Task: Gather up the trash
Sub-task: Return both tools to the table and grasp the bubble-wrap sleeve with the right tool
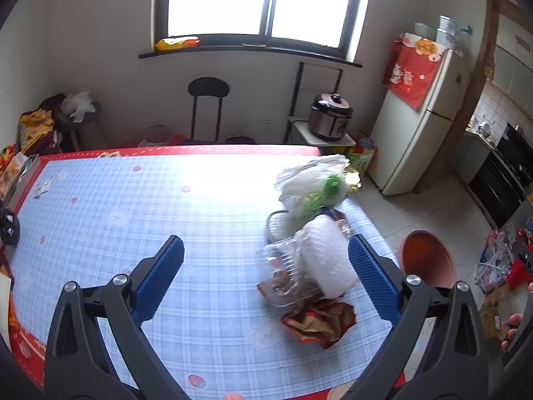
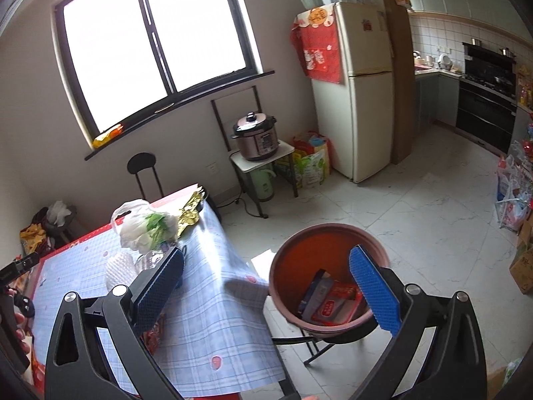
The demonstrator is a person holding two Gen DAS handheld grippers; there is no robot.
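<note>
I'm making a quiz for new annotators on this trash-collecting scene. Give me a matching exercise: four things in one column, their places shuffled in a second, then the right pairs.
Things:
1. red packet
2. pressure cooker
3. bubble wrap
4. yellow bag

Places:
A. on the window sill
B. on the table, beside a clear plastic container
C. inside the brown basin
D. on a small white stand near the fridge

Pairs: 1-C, 2-D, 3-B, 4-A
</note>
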